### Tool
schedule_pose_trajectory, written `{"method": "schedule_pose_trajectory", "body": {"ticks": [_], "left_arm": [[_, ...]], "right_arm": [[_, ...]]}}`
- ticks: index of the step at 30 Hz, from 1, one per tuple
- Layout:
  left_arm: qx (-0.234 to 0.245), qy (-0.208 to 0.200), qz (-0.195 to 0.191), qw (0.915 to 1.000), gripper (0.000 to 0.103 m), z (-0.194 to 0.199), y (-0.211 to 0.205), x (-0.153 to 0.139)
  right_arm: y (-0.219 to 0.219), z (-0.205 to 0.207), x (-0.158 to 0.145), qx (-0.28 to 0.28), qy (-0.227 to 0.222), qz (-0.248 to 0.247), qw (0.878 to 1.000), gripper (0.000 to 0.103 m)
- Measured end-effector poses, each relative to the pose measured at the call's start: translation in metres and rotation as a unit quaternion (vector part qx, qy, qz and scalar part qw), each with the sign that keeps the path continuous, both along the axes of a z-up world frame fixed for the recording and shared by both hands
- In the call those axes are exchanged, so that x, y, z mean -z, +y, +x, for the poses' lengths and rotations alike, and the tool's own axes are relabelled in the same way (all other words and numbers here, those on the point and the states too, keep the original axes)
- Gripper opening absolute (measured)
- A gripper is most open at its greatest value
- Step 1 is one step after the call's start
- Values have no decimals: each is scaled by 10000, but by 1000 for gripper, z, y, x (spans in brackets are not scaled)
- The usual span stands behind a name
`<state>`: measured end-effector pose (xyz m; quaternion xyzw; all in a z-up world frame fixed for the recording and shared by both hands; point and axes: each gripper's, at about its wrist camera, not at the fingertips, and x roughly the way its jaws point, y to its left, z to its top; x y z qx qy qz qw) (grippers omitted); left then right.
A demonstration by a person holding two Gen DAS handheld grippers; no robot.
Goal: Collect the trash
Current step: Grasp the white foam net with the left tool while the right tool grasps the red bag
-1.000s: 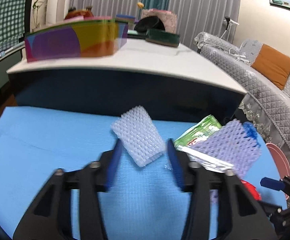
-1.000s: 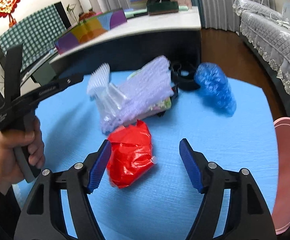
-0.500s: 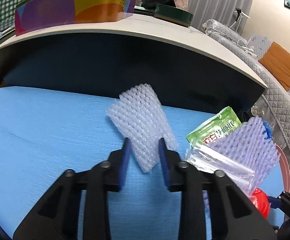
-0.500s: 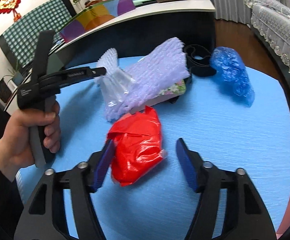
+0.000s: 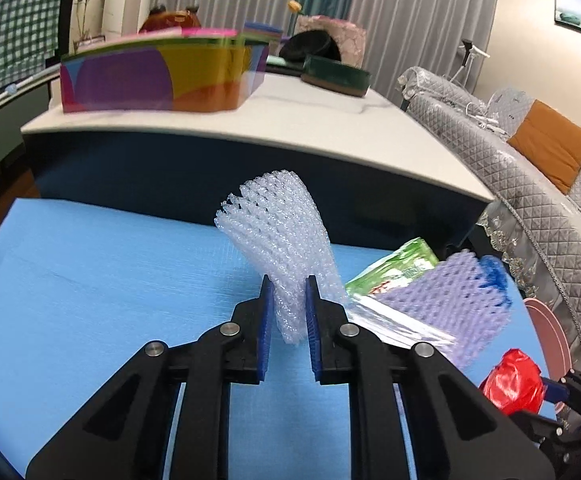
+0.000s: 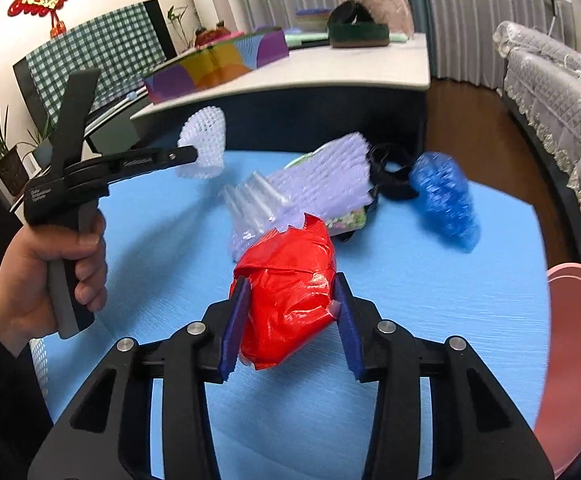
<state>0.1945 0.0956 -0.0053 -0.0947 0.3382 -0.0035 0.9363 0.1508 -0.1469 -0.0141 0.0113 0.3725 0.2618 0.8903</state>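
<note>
Multicolour box (image 5: 158, 80) on white table (image 5: 330, 120); quilted sofa (image 5: 530, 168) w/ orange cushion (image 5: 550, 148) right.

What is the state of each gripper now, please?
Left gripper: closing, pads pinching the white foam net.
Right gripper: closing, pads pressing the red plastic bag.

Left tongs (image 5: 287, 312) and right tongs (image 6: 290, 312) closing, each pinching something.

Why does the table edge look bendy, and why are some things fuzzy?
Both wrist views use fisheye lenses, so the table edge curves. In the left view the colourful box smears; in the right view the blue bag looks fuzzy from motion, while the red bag stays fairly sharp.
</note>
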Motion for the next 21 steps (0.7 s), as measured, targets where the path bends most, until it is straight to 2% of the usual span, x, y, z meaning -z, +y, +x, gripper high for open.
{"method": "schedule_pose_trajectory", "body": {"ticks": [5,12,21], "left_arm": [[137,-162,138,9997,15,-18,-14,-14],[170,-348,73,9992,15,-47,-26,-28],[400,-428,96,9982,15,-73,-54,-29]], "right_arm": [[-14,-9,-13,235,-203,12,9995,42],[-39,-23,-29,699,-433,62,9966,42],[-75,-39,-45,1358,-726,136,9880,43]]}}
